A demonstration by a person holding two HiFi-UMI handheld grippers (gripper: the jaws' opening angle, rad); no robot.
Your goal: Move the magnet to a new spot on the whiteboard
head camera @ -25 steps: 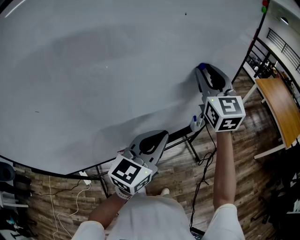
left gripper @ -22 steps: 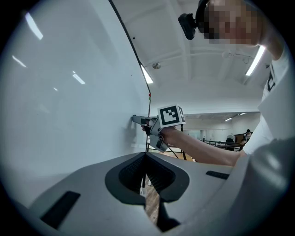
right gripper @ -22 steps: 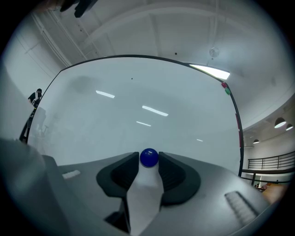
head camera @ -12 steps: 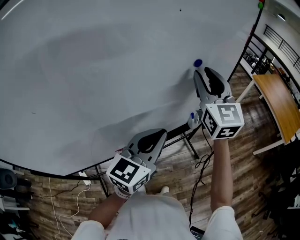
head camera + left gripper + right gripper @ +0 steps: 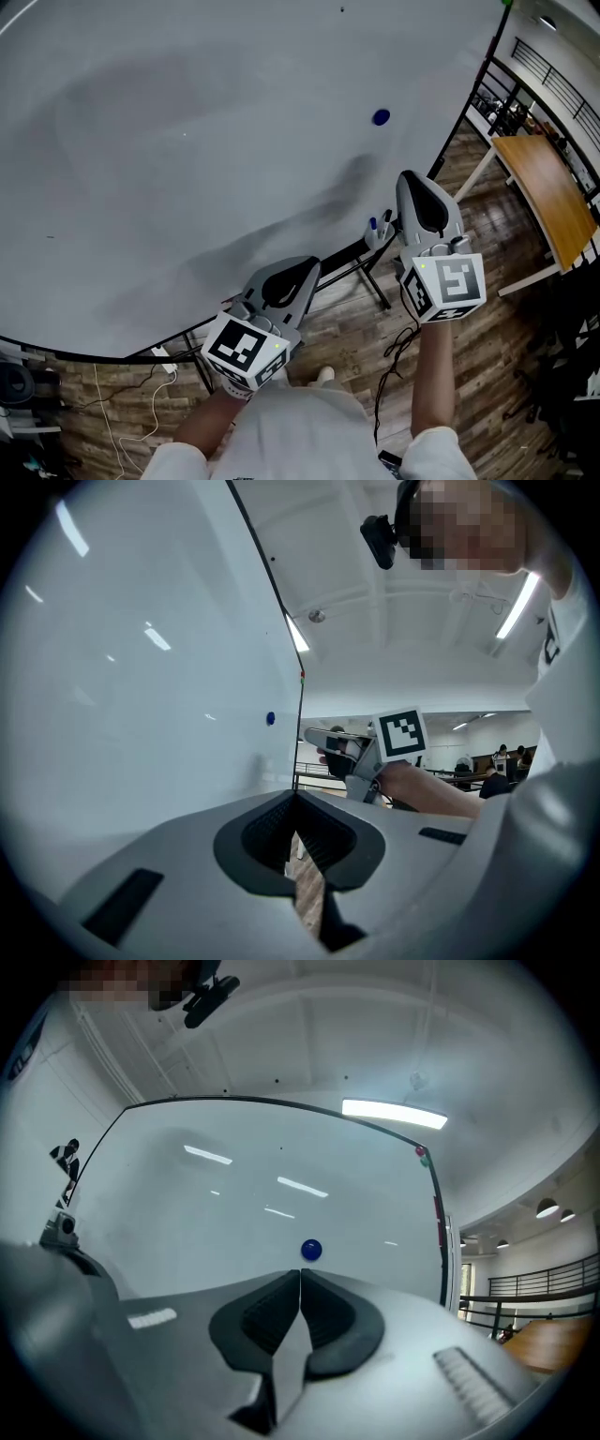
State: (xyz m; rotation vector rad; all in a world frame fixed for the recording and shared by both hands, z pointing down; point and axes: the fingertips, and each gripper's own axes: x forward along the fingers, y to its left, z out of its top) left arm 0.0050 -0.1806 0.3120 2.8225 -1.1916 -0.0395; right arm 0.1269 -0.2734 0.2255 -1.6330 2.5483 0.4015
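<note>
A small round blue magnet (image 5: pixel 380 117) sticks to the white whiteboard (image 5: pixel 187 141), toward its right side. My right gripper (image 5: pixel 410 178) hangs below and to the right of the magnet, clear of it and off the board. Its jaws have just been closing and now meet with nothing between them. In the right gripper view the magnet (image 5: pixel 311 1251) sits just above the joined tips of that gripper (image 5: pixel 300 1274). My left gripper (image 5: pixel 307 266) is shut and empty near the board's lower edge. The left gripper view shows the magnet (image 5: pixel 270 719) far off on the board.
A marker tray with blue-capped markers (image 5: pixel 377 228) hangs at the board's lower right, above the stand's black legs (image 5: pixel 370 277). A wooden table (image 5: pixel 544 197) and a railing (image 5: pixel 506 94) stand to the right. Cables (image 5: pixel 122 412) lie on the wood floor.
The right gripper let go of the magnet and drew back from the board, down and to the right in the head view. Its jaws closed. The left gripper stayed put.
</note>
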